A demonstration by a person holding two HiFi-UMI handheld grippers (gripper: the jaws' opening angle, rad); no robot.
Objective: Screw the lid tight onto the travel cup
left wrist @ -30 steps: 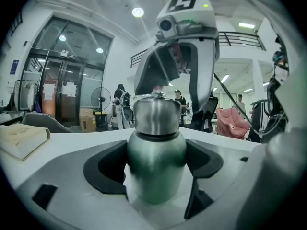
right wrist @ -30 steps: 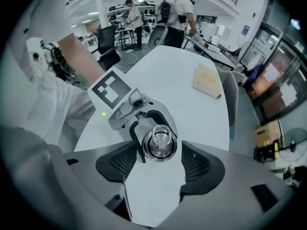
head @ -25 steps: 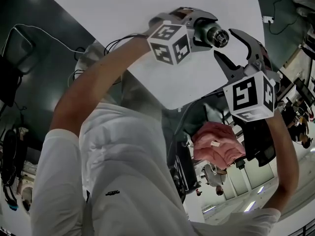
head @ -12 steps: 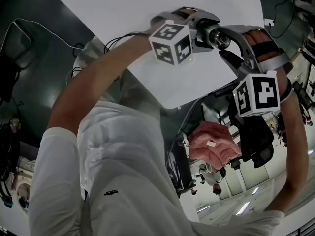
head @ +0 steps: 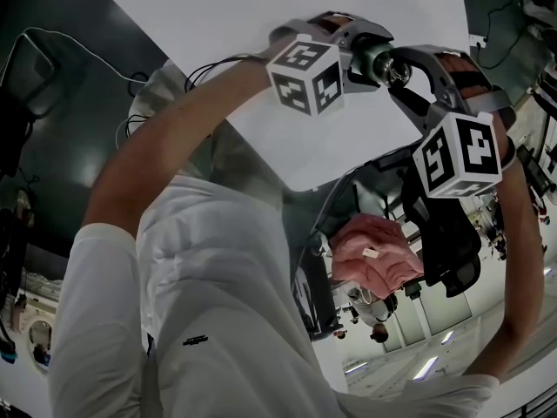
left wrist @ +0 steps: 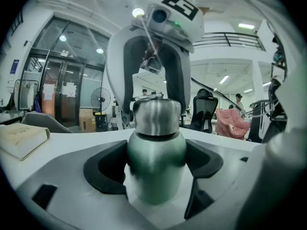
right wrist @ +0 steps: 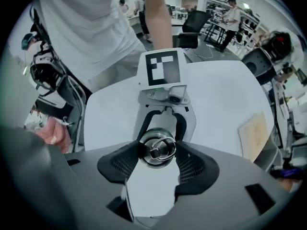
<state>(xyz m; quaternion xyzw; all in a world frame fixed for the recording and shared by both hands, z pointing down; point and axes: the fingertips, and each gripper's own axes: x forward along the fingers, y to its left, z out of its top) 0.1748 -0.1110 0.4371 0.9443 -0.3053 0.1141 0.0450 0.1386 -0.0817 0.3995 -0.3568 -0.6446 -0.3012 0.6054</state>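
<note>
The left claw [left wrist: 157, 166] gripped the upright travel cup [left wrist: 156, 152] by its body. The right claw [right wrist: 158, 159] stood directly above the cup, along its axis, jaws just closing onto the lid [right wrist: 157, 148].

the lid [left wrist: 157, 115] sits on top of the travel cup [left wrist: 156, 162], over the table [right wrist: 216, 95].

head view looks down; both gripper views closely share the cup [left wrist: 156, 162]
</note>
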